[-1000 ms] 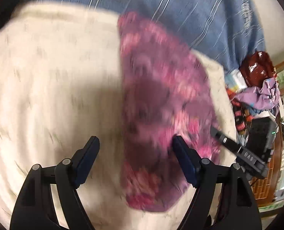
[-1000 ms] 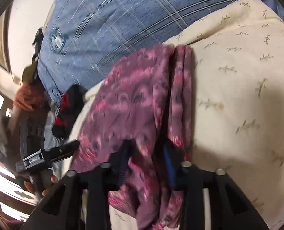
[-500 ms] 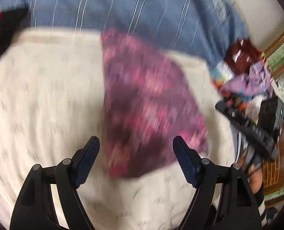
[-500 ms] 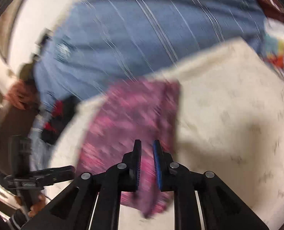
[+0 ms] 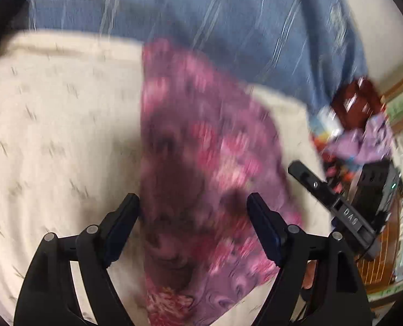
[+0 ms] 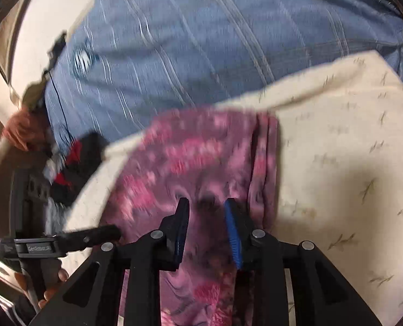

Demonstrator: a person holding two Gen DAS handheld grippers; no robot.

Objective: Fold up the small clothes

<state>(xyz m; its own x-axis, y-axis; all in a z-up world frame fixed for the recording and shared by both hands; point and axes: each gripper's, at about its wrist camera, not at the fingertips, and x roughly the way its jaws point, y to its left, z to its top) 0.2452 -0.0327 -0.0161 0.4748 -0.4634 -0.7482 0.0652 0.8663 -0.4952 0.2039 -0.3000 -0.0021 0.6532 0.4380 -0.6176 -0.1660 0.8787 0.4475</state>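
Observation:
A small purple and pink patterned garment (image 5: pixel 201 163) lies folded on a cream leaf-print sheet (image 5: pixel 60 135). My left gripper (image 5: pixel 192 201) hovers over its near part, open wide, with nothing between the fingers. In the right wrist view the garment (image 6: pixel 201 157) has a folded edge along its right side. My right gripper (image 6: pixel 206 203) hangs just above it, and its jaws are opening with no cloth pinched between the pads. Each gripper shows in the other's view: the right one (image 5: pixel 334 206) beside the garment's right edge, the left one (image 6: pixel 65 241) at its left edge.
Blue striped bedding (image 5: pixel 201 13) lies behind the cream sheet. A heap of coloured clothes (image 5: pixel 364 135) and a dark red item (image 5: pixel 356 100) sit at the right. Black and red cloth (image 6: pixel 74 168) lies at the sheet's left edge.
The right gripper was shut on a fold of the garment, then let it go and lifted clear, and now its jaws stand apart. The left gripper stayed open over the garment.

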